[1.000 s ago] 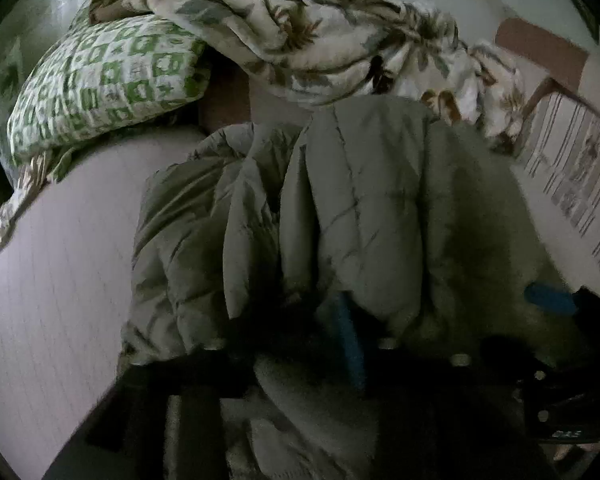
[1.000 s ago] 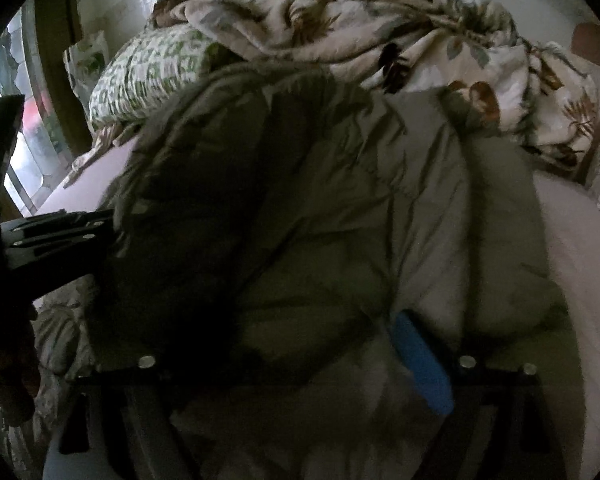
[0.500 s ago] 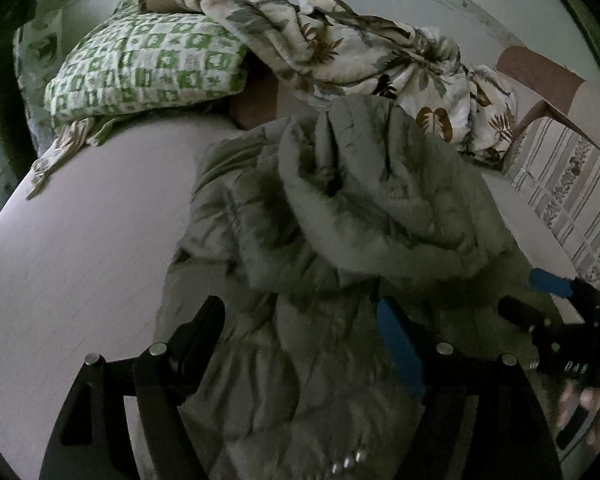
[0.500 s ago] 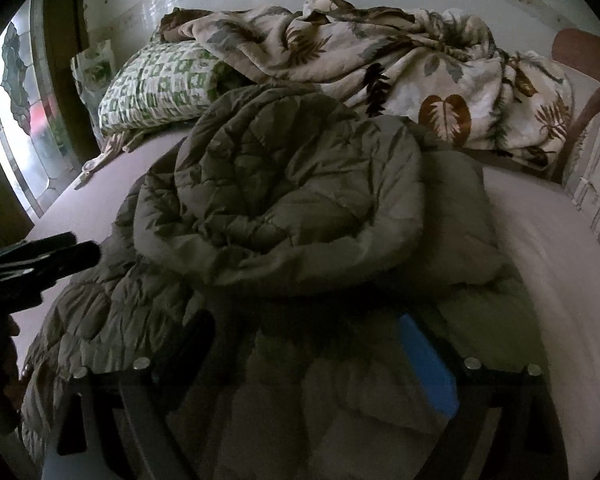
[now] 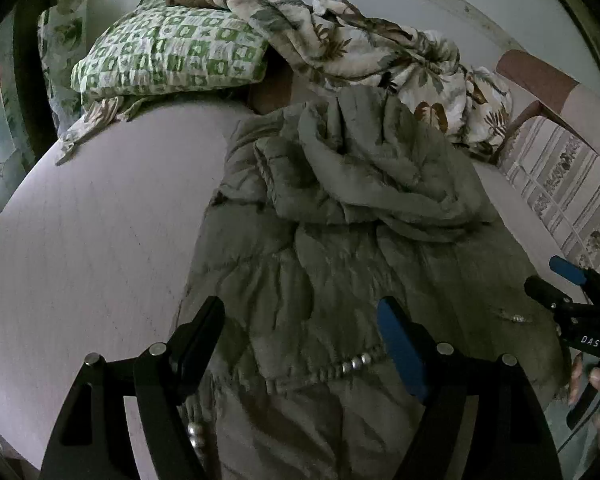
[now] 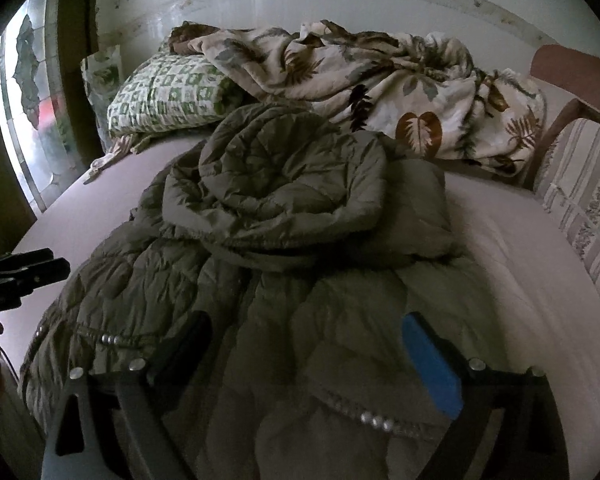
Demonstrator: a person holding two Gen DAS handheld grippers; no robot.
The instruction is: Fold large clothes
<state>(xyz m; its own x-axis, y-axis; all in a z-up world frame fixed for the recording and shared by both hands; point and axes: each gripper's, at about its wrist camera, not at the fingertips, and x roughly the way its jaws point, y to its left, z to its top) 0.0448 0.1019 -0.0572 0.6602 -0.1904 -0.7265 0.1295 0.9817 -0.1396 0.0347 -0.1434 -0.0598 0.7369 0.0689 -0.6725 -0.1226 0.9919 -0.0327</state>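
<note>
So the olive quilted coat [image 6: 284,264] lies lengthwise down the middle of the bed [image 5: 100,240], its hood [image 6: 292,184] flopped back over the chest in a rounded heap and its hem hanging toward me off the near edge, which reads to me as the top portion laid down on the body as a first fold. Both tools are empty: my left gripper [image 5: 300,340] has just let its jaws spread and stands released above the lower left part of the coat, near a row of metal snaps [image 5: 352,364], with cloth beneath the jaws but nothing pinched; my right gripper [image 6: 304,356] has been widening too and hovers released over the lower right panel. I judge I am keeping both wide and clear so the padded layers can settle. The green checked pillow [image 5: 168,56] and the leaf-print blanket [image 6: 380,88] are bunched at the head of the bed, the blanket just beyond the hood, leaving bare mattress on either side for the next fold.
</note>
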